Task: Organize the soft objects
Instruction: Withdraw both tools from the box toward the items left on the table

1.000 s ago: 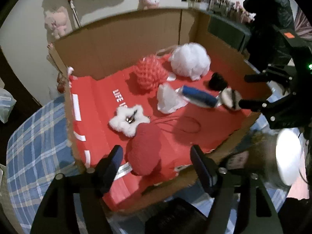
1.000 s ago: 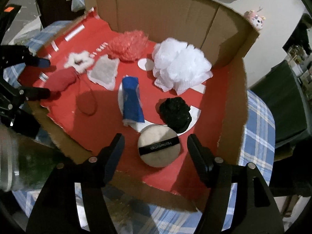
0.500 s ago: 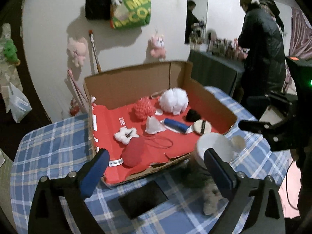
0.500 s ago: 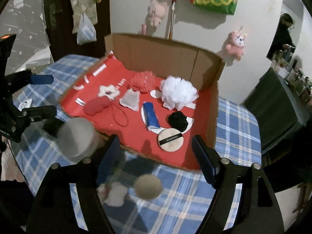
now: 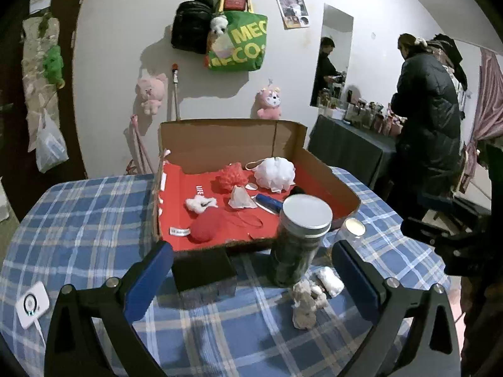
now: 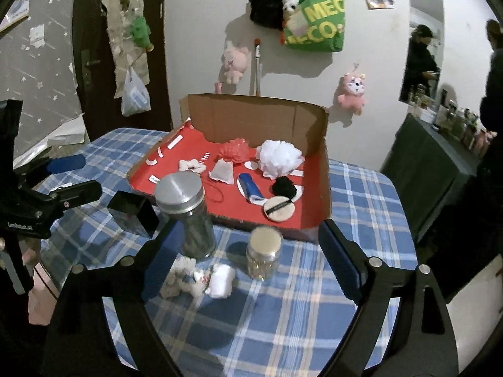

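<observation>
Red box point(image 5: 323, 172) now sits farther off, soft things inside; both tongs have pulled back. Left tongs point(image 5: 251, 270) gape wide, empty; right tongs point(image 6: 248, 245) are opening, empty. Fluffy bits point(image 6: 201, 278) wait on the surface.

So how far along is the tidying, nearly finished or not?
Mostly done, it seems. The cardboard box already holds the white bath puff, red puff, powder puff and others. Nothing is in hand: the left hand-held gripper is open and empty, the right hand-held gripper is opening, empty too. Left: small white fluffy pieces on the tablecloth.
</observation>
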